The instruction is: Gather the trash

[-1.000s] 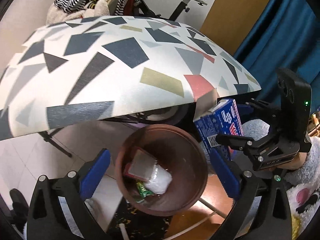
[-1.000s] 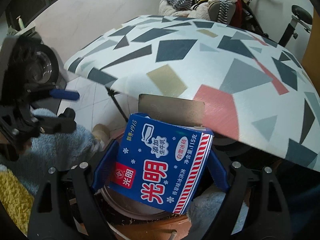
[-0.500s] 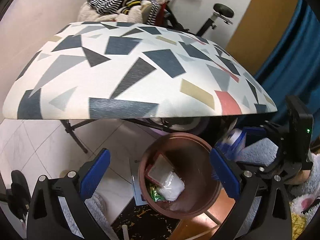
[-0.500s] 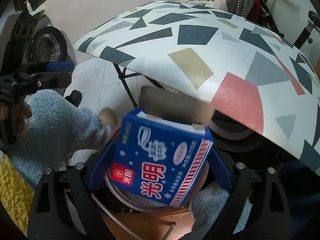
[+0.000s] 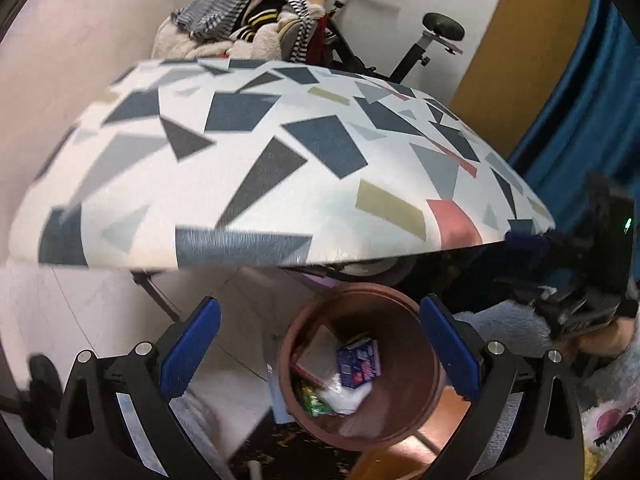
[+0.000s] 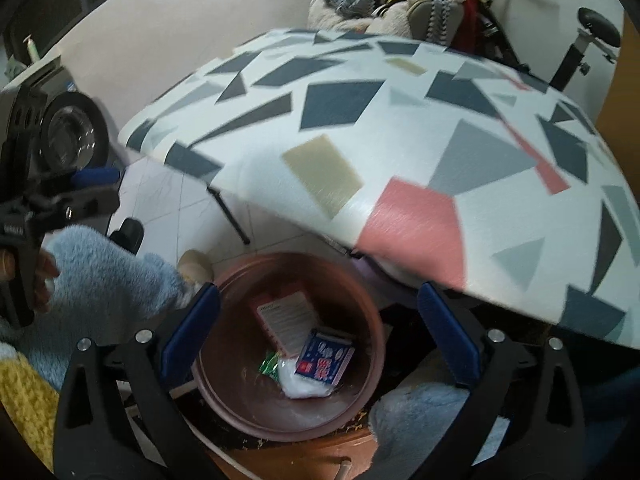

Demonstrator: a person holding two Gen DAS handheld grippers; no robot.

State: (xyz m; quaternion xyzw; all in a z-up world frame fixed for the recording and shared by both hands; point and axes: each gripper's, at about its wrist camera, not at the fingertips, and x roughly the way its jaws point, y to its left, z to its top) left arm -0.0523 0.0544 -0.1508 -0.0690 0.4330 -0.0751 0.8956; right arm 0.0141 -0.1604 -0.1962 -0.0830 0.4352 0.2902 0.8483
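A brown round bin (image 5: 420, 412) stands on the floor under the table edge; it also shows in the right wrist view (image 6: 240, 412). Inside it lie a blue milk carton (image 6: 325, 362), also seen in the left wrist view (image 5: 359, 363), a white card (image 6: 286, 316), a white bag (image 6: 300, 386) and a green wrapper (image 6: 269, 365). My right gripper (image 6: 318, 338) is open and empty above the bin. My left gripper (image 5: 318, 346) is open and empty, above the bin's left side.
A table with a geometric patterned cloth (image 5: 280, 168) overhangs the bin. An exercise bike (image 5: 420, 40) and a pile of clothes (image 5: 248, 28) stand behind it. A blue curtain (image 5: 580, 112) hangs at the right. The floor is white tile (image 5: 100, 320).
My right gripper opened and let go of the blue carton, which dropped into the bin. Both grippers have risen and pulled back from the bin.
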